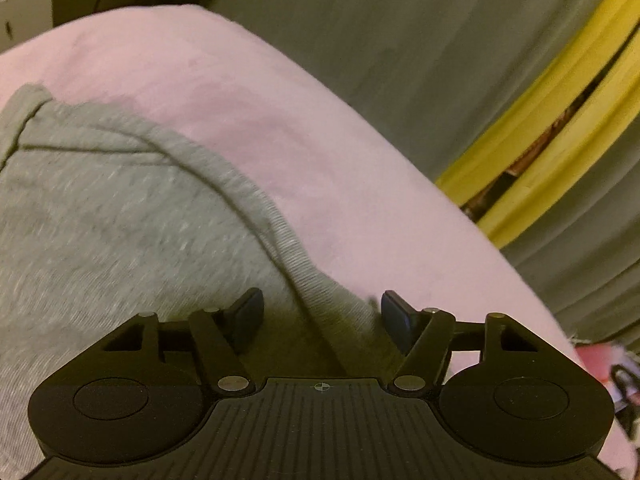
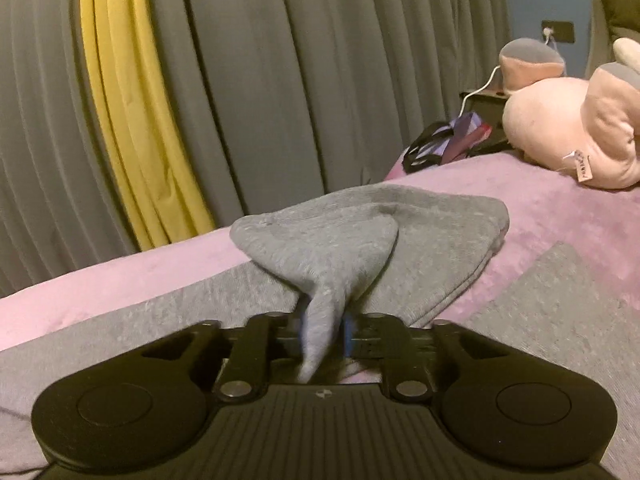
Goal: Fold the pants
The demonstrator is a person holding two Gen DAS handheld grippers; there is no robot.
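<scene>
The grey heathered knit pants [image 2: 340,248] lie spread on the pink plush bed cover [image 2: 560,216], bunched toward its far edge by the grey pleated curtain [image 2: 280,80] with a yellow stripe. The right gripper [image 2: 325,334] is pinched on a pulled-up fold of the pants. The left gripper [image 1: 320,314] stands open over the ribbed waistband [image 1: 288,240], pads not pressing the cloth.

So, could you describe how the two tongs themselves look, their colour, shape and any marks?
Both look the same. The left tongs and right tongs are matte black, with a ribbed body, two round discs at the sides, silver pivot pins and a small crosshair mark in the middle. The fingers end in dark blue pads. No cables or sleeves show.
</scene>
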